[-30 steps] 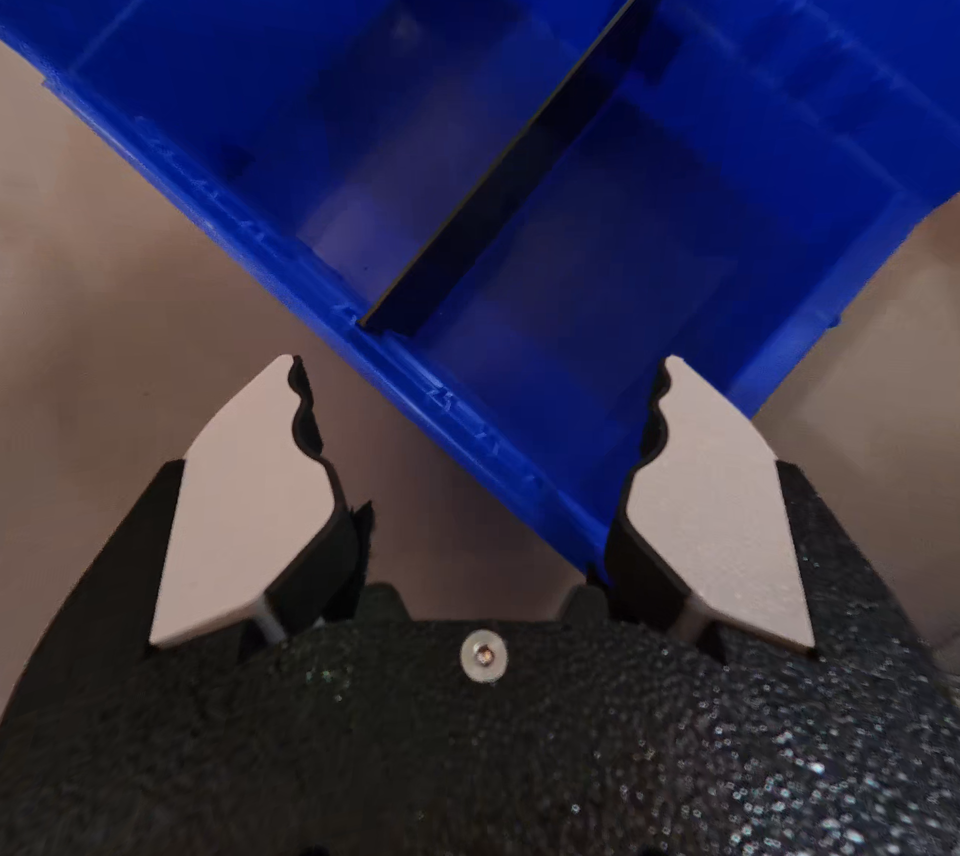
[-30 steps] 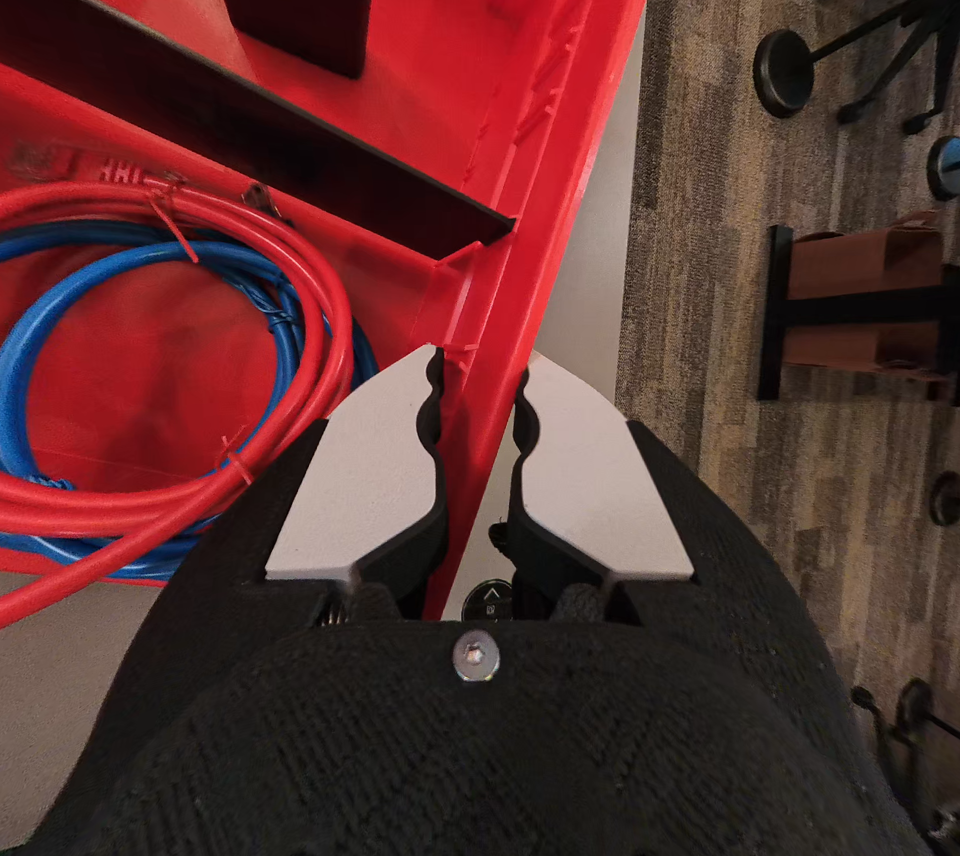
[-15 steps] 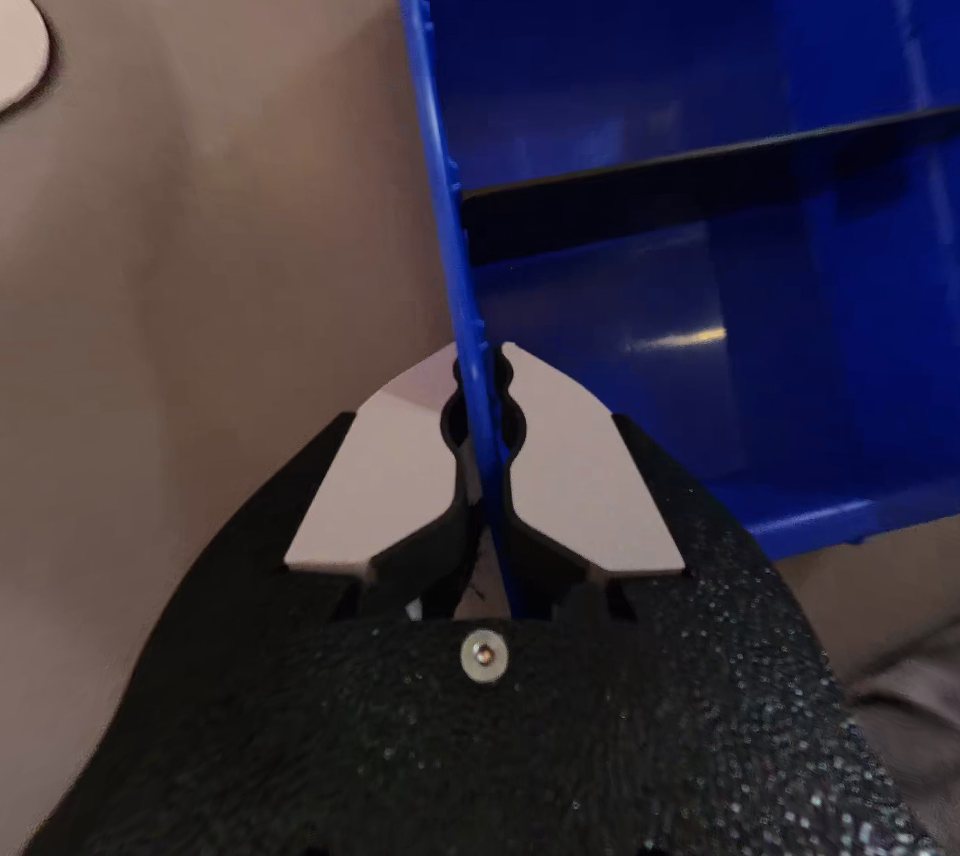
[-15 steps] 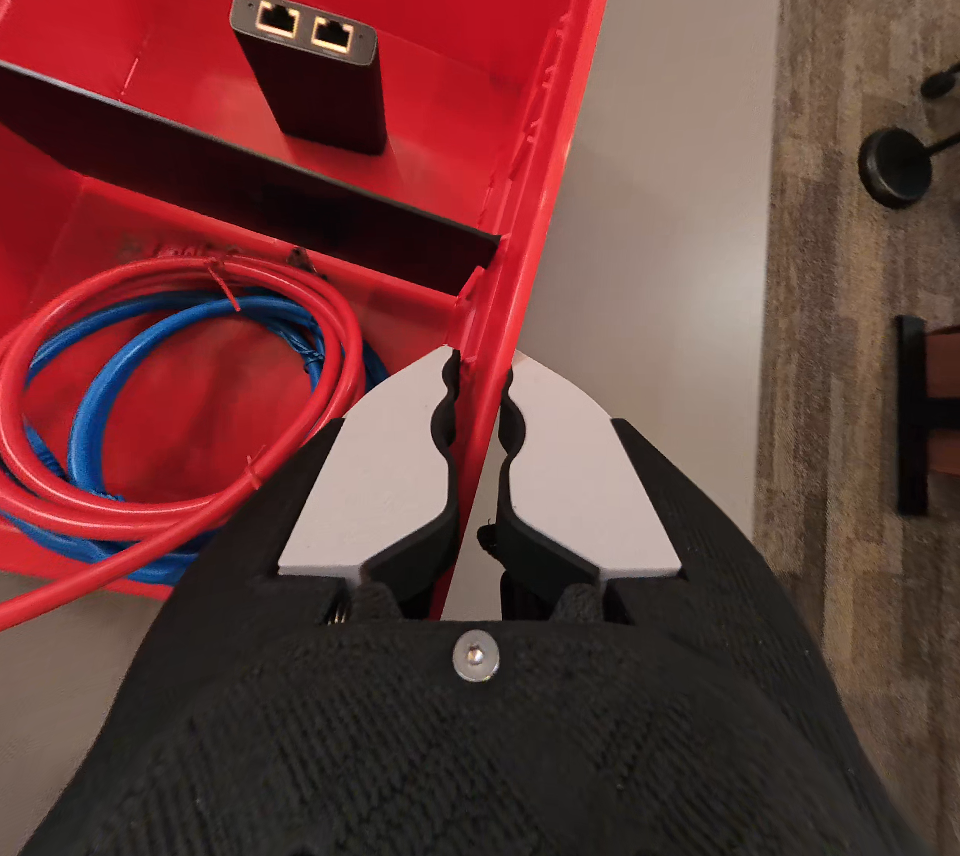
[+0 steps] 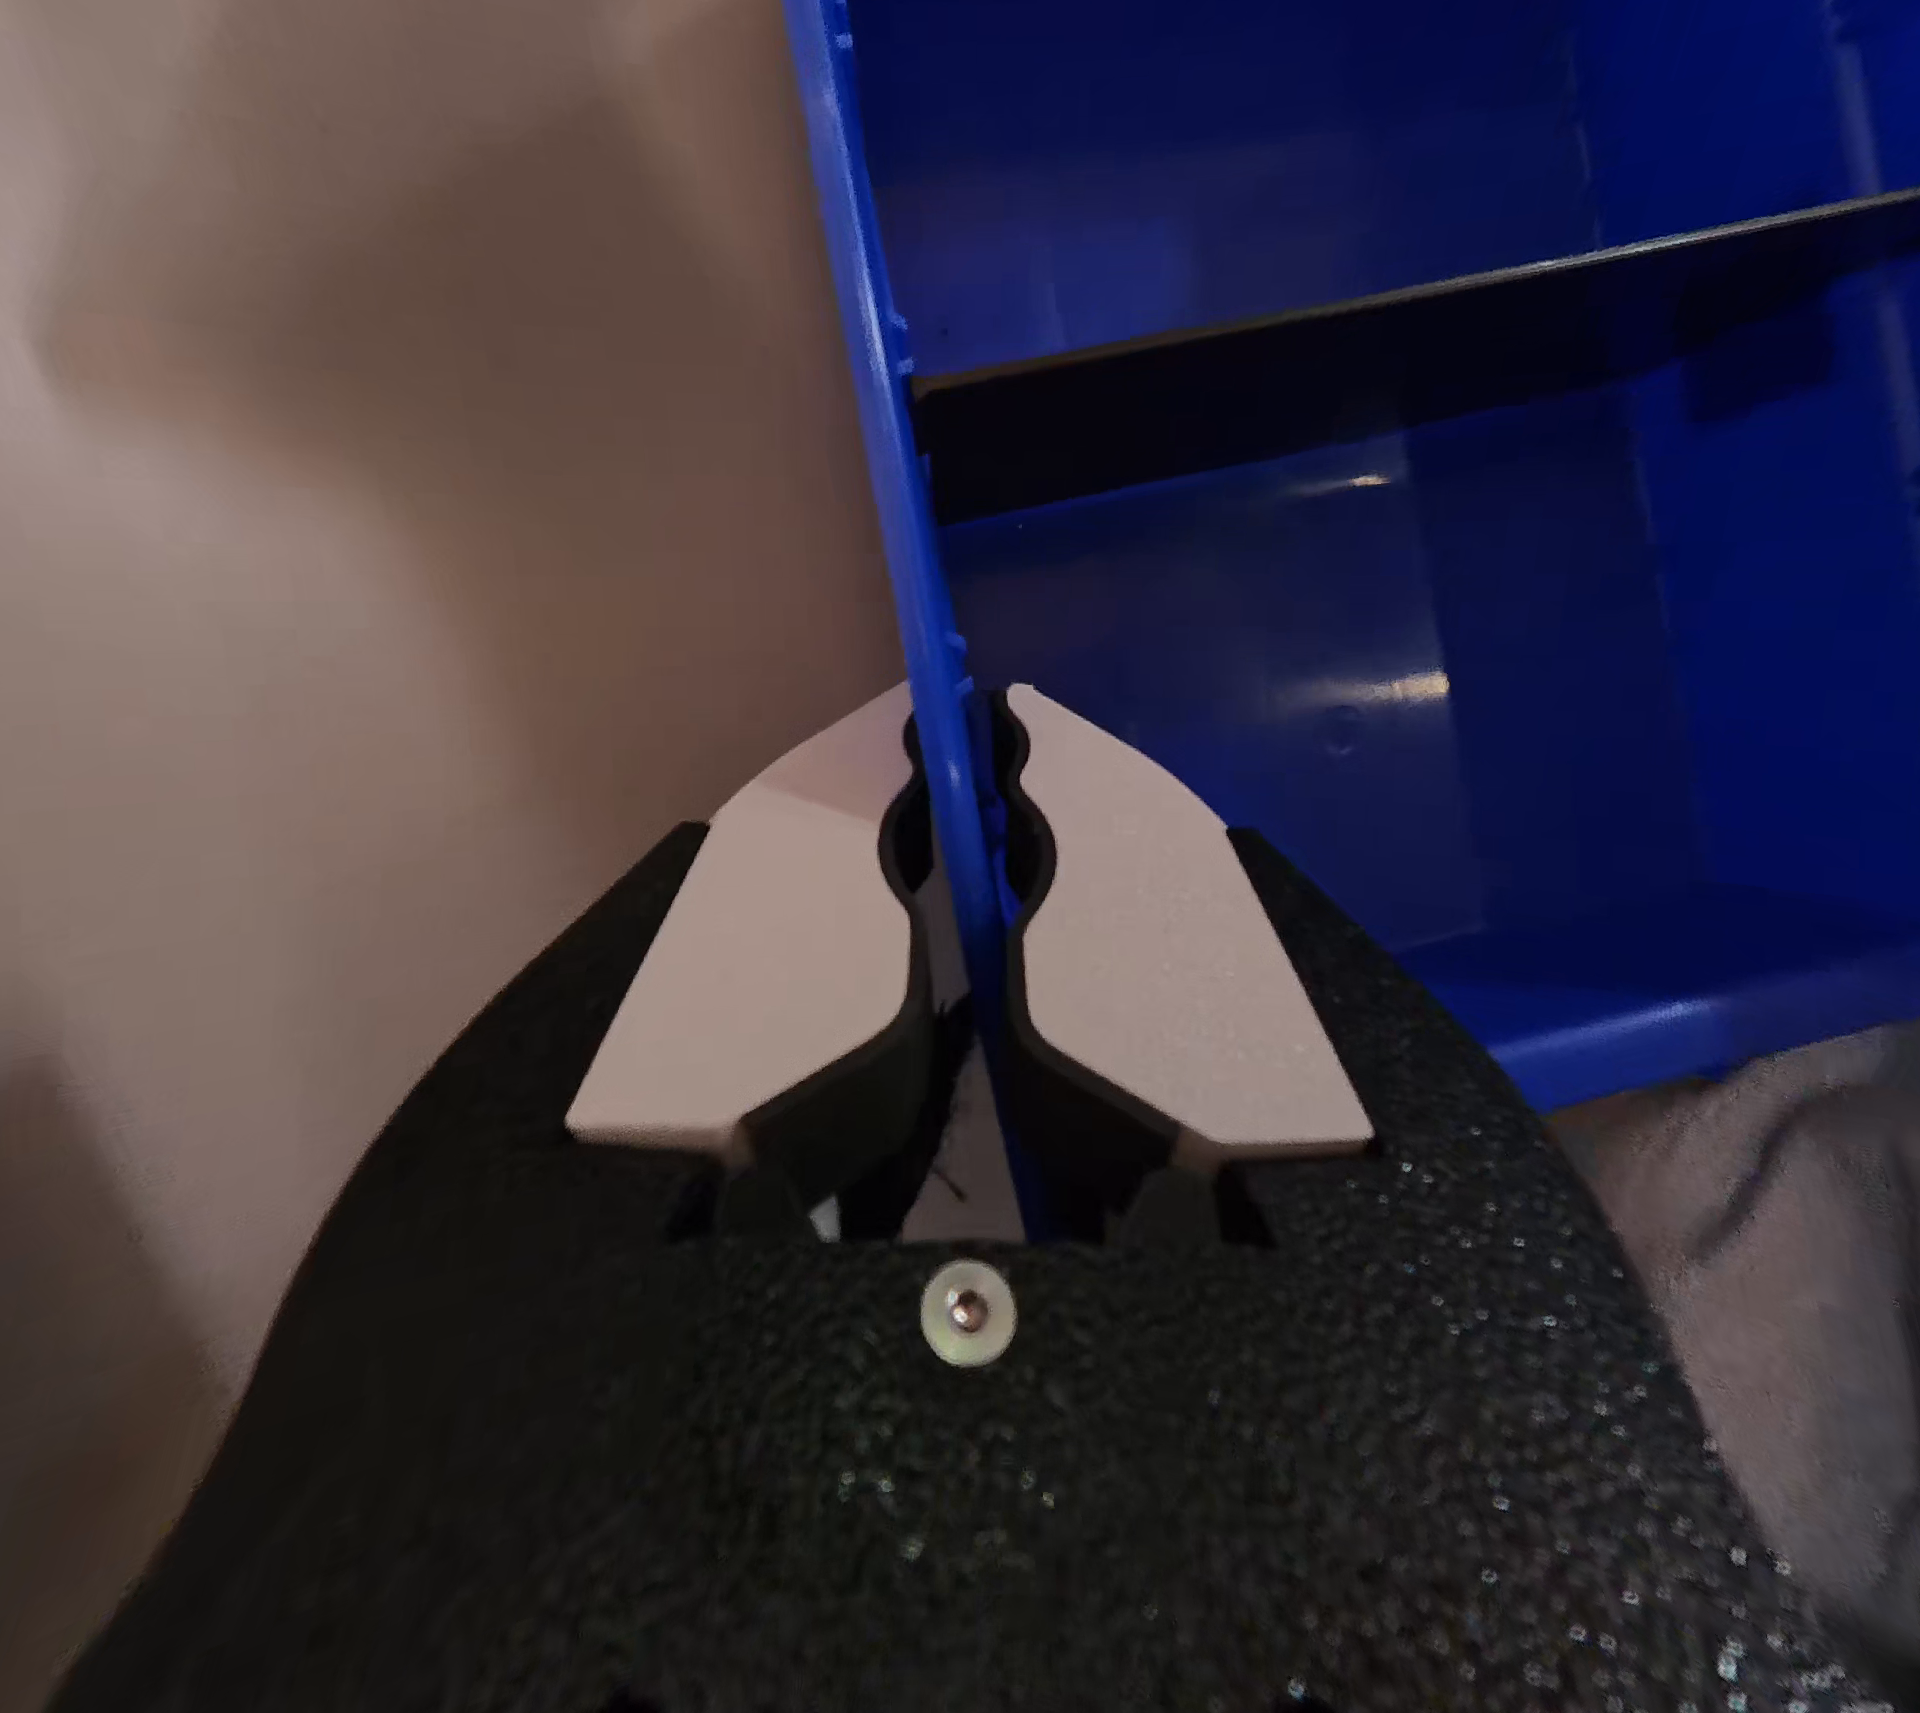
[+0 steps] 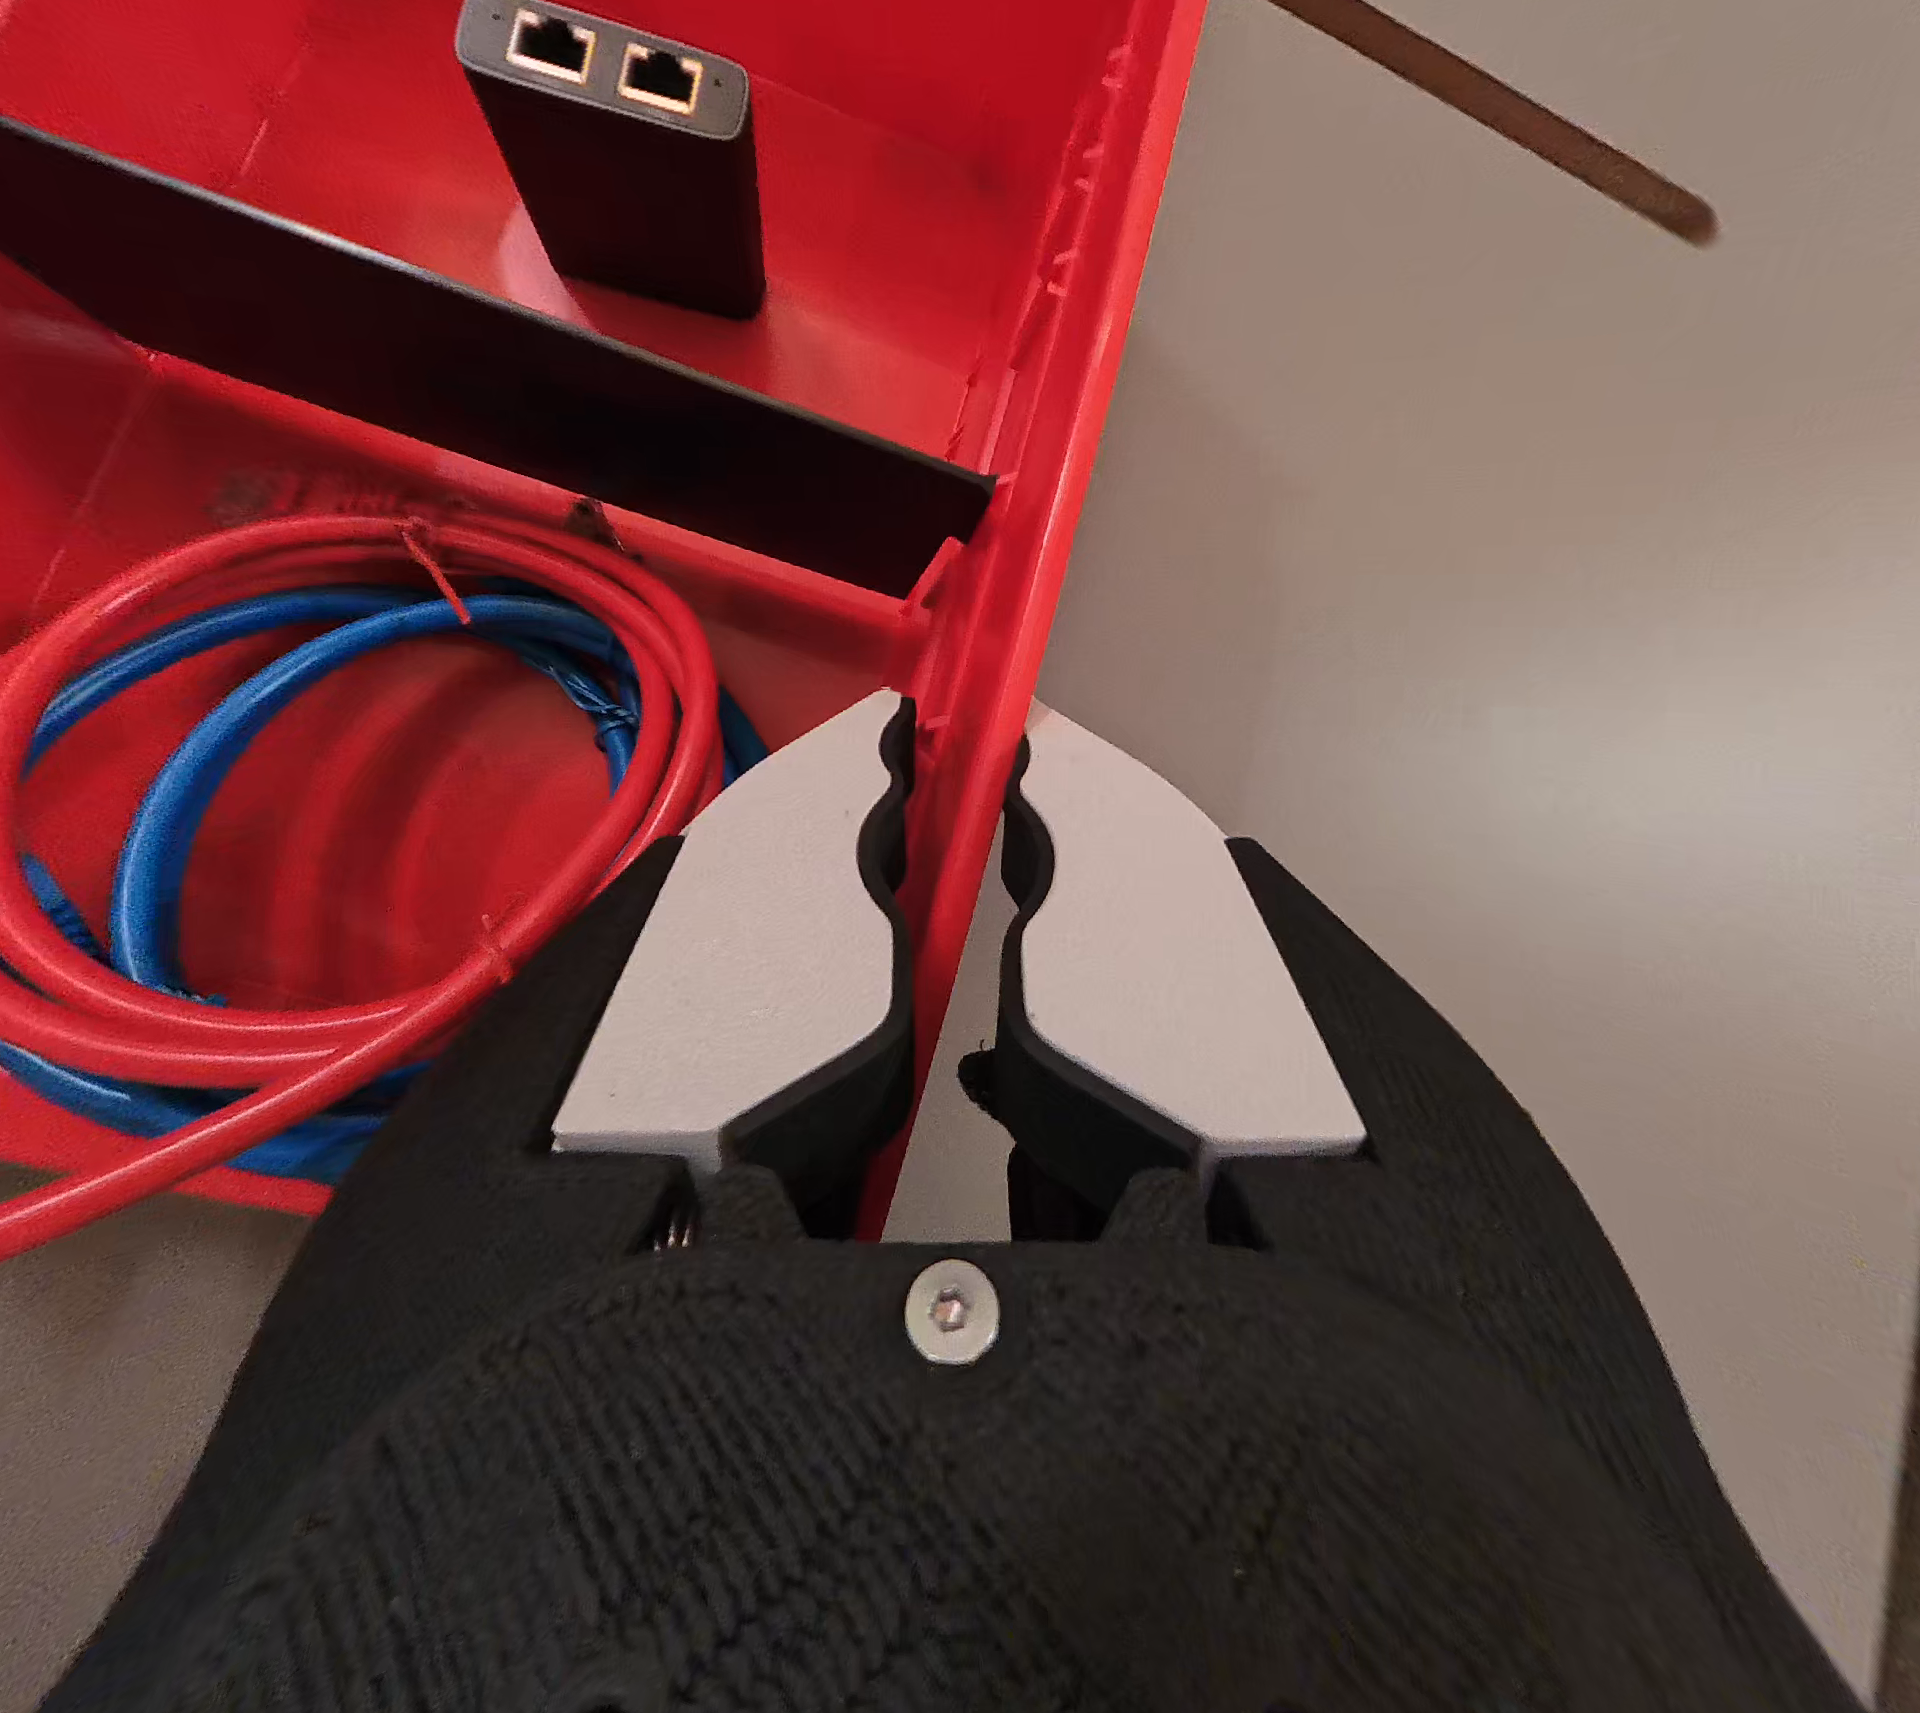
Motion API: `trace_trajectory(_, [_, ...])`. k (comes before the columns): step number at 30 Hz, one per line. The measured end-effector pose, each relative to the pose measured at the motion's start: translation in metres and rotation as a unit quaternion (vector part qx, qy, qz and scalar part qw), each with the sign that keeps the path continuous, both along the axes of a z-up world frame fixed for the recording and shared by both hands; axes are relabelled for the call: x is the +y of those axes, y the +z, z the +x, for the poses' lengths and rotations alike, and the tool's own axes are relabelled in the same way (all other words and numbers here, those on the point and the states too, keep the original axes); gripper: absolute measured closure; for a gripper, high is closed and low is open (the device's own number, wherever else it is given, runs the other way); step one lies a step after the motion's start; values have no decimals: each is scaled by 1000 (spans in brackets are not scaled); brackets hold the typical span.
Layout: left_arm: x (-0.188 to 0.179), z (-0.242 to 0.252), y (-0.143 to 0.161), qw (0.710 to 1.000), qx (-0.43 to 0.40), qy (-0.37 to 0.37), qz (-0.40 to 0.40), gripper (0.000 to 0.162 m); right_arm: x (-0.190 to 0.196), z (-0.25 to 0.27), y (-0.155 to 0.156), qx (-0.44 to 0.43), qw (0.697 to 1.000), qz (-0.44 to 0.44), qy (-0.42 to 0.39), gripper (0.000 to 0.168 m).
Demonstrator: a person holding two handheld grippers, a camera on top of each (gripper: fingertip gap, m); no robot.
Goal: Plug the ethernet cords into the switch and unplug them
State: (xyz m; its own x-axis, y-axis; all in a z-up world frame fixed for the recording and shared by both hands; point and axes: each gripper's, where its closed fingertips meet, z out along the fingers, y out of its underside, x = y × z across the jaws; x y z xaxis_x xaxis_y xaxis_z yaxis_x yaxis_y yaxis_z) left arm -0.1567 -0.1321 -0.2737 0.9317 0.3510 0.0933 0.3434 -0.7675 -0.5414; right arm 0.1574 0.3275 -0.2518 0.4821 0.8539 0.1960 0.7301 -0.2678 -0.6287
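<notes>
My left gripper [image 5: 961, 733] is shut on the left side wall of a blue bin [image 5: 883, 333]. The bin has a black divider [image 5: 1403, 375] and both of its compartments look empty. My right gripper [image 6: 961, 728] is shut on the right side wall of a red bin [image 6: 1060, 437]. That bin has a black divider [image 6: 499, 375]. A dark box with two network ports [image 6: 623, 146] stands in the far compartment. Coiled red cable [image 6: 644, 707] and blue cable [image 6: 208, 728] lie in the near compartment.
Both bins rest on a beige table [image 6: 1507, 728]. A dark seam or gap [image 6: 1455, 84] crosses the table to the right of the red bin. Grey carpet [image 5: 1766, 1248] shows below the blue bin's near corner. Bare table [image 5: 416, 416] lies left of the blue bin. Some 55 cm of space lies between my two pairs of fingers.
My left gripper went from open beside the blue bin to shut on its side wall. The right gripper kept its hold on the red bin, which moved from over the carpet onto the table.
</notes>
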Motion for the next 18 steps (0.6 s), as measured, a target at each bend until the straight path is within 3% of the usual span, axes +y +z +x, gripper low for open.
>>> trace_trajectory(9, [-66, -1, 0, 998, -7, 57, -13, 154, -57, -102, 4, 17, 999, 7, 51, 150])
trace_trajectory(13, [-78, 8, -4, 997, -29, 65, -25, 153, -77, -114, 7, -21, 997, 33, 69, 137])
trace_trajectory(18, [-85, 7, -8, 996, 41, 43, -73, 151, -114, -115, 6, -17, 992, -6, 122, 116])
